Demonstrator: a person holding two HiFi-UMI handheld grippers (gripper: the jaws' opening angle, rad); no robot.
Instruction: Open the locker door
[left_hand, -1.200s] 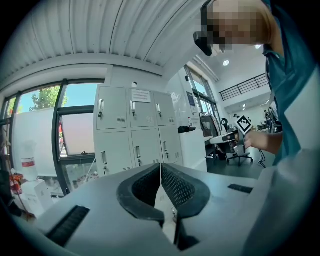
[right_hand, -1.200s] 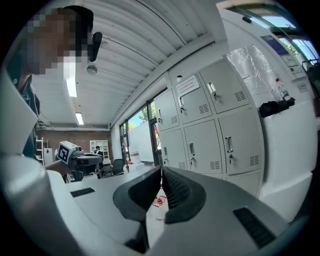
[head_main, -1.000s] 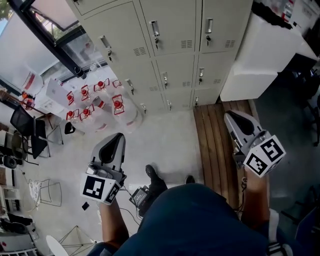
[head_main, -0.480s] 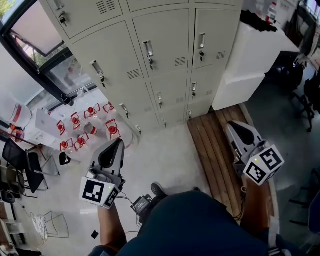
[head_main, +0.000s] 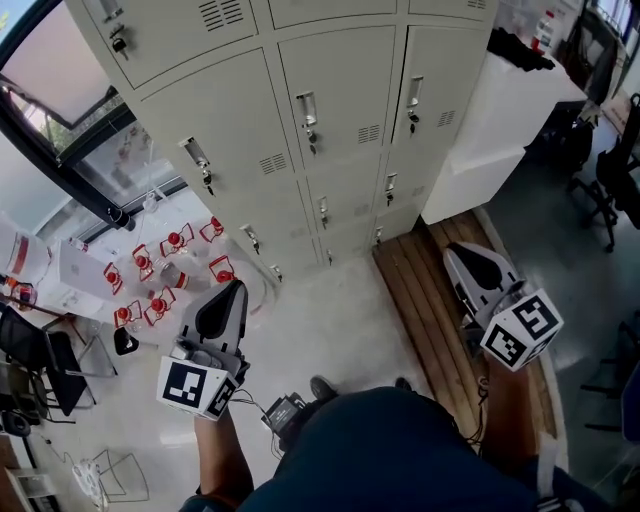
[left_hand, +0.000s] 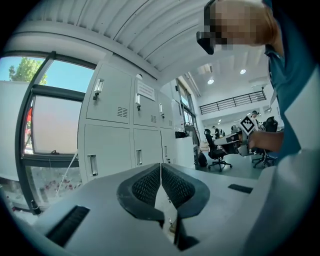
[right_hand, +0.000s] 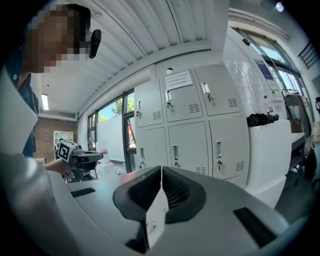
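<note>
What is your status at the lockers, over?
Left tongs shut, empty; right tongs same. Lockers ahead, every door in view closed, none touched. Red-capped bottles on floor at left, beside the lockers.

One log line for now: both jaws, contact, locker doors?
left gripper: jaws shut, empty | right gripper: jaws shut, empty | pale grey metal locker doors: closed, untouched | stage: pre-contact

The left tool (jaws together, empty) faces closed lockers.
</note>
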